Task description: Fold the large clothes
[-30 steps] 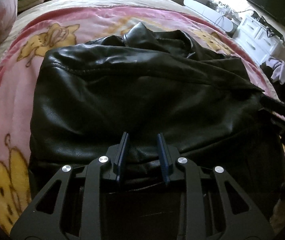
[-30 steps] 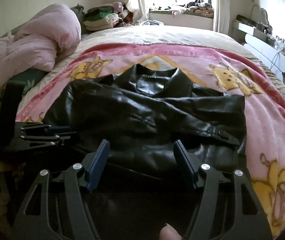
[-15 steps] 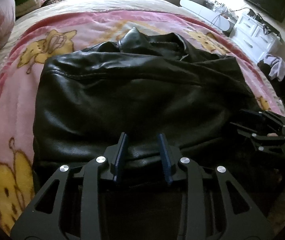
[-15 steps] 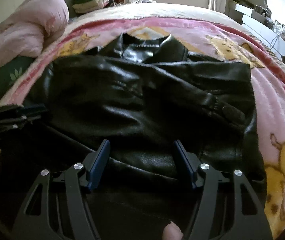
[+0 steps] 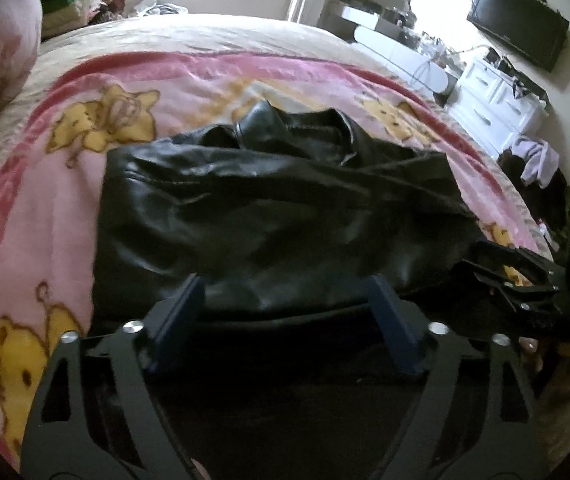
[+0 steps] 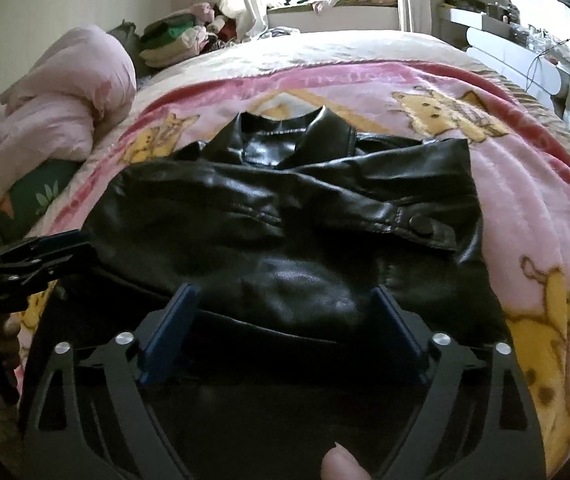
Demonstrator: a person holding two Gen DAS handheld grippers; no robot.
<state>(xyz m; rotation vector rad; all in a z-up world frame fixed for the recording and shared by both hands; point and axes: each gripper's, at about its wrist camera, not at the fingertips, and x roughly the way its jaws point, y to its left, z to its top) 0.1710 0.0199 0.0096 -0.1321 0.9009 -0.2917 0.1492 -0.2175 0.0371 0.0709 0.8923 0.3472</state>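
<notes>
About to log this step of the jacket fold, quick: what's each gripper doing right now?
Left gripper: open, holding nothing, at the near hem of the black leather jacket.
Right gripper: open, holding nothing, also at the near hem.

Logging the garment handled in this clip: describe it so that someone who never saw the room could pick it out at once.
Start at the bed, covered by a pink blanket printed with yellow cartoon bears. In its middle, just ahead of both open grippers, lies a black leather jacket, collar toward the window and sleeves folded across the body. It is the only dark, glossy item on the bed; the rolled pink duvet and stacked clothes behind are soft and pale.
</notes>
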